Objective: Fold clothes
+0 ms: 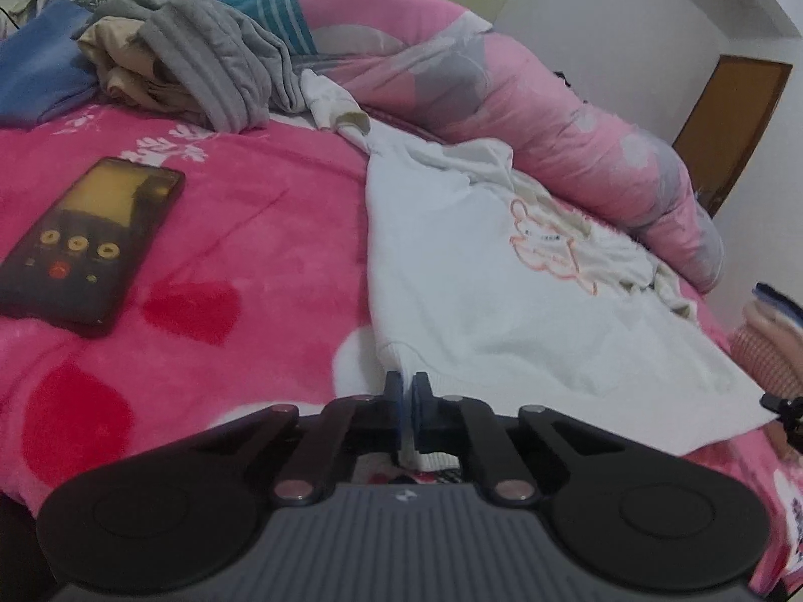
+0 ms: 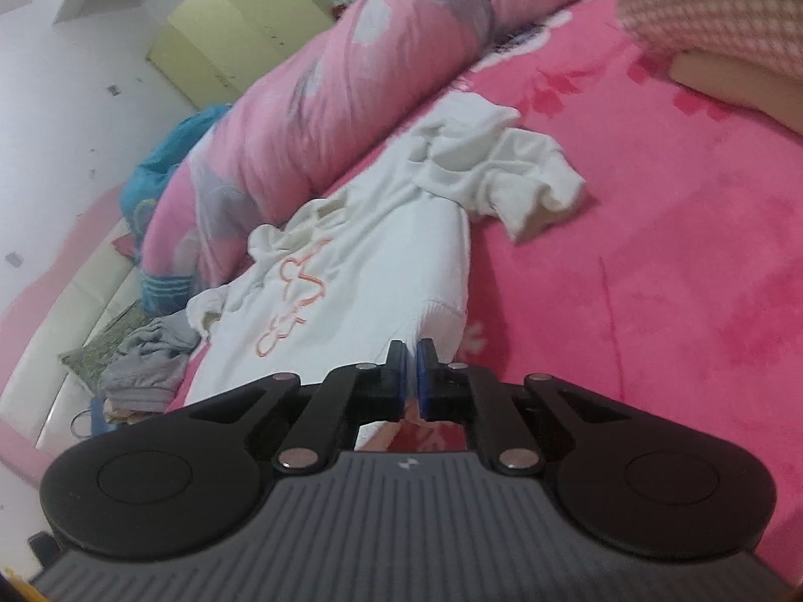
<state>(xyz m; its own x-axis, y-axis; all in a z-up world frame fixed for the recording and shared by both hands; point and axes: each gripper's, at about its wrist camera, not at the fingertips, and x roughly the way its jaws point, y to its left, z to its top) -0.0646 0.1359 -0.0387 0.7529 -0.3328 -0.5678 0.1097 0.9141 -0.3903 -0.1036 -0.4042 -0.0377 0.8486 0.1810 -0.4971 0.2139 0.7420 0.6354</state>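
Note:
A white sweatshirt (image 1: 482, 291) with an orange outline drawing on its chest lies spread on the pink bed cover (image 1: 241, 251). My left gripper (image 1: 407, 386) is shut on the ribbed hem at one bottom corner. My right gripper (image 2: 411, 353) is shut on the hem at the other bottom corner of the same sweatshirt (image 2: 371, 271). Its sleeves lie crumpled at the far end (image 2: 502, 170), near the rolled quilt. The right gripper's tip shows at the right edge of the left wrist view (image 1: 783, 404).
A phone (image 1: 85, 241) with its screen lit lies on the cover to the left. A pile of grey, beige and blue clothes (image 1: 201, 65) sits beyond it. A rolled pink quilt (image 1: 527, 100) runs along the far side. A person's checked sleeve (image 2: 712, 20) is at the upper right.

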